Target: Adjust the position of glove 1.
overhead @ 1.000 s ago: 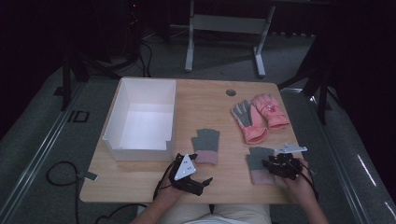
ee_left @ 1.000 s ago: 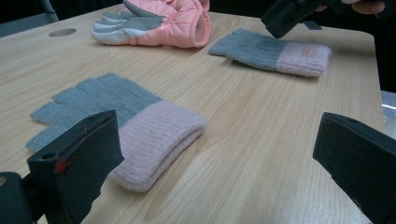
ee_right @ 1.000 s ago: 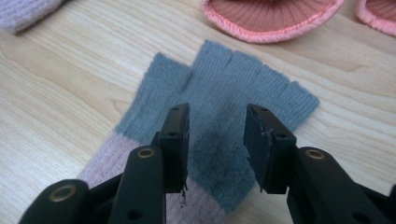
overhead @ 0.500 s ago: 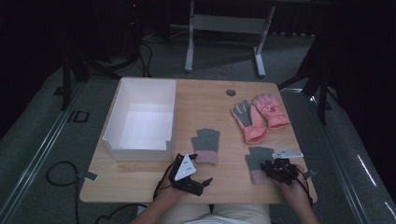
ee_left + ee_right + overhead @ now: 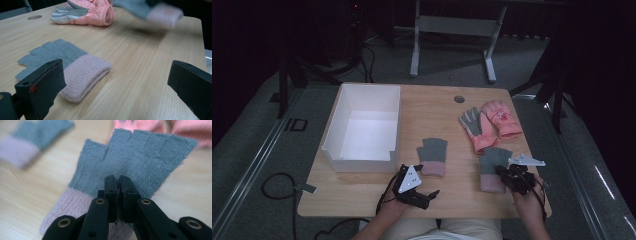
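knit fabric of a grey glove with a pink cuff [image 5: 130, 167] is pinched between the jaws of the right gripper [image 5: 119, 185], which have just been closing and now press together on it near where grey meets pink. in the high view this glove [image 5: 493, 167] sits at the near right of the table [image 5: 432, 100], with the right gripper [image 5: 508, 175] on its right side. the left gripper [image 5: 430, 196] rests near the front edge, jaws wide apart and holding nothing. just beyond it a second grey and pink glove [image 5: 62, 62] lies flat. farther back lies a pair of pink gloves with grey palms [image 5: 490, 124], and a white box [image 5: 364, 127] stands at the left.
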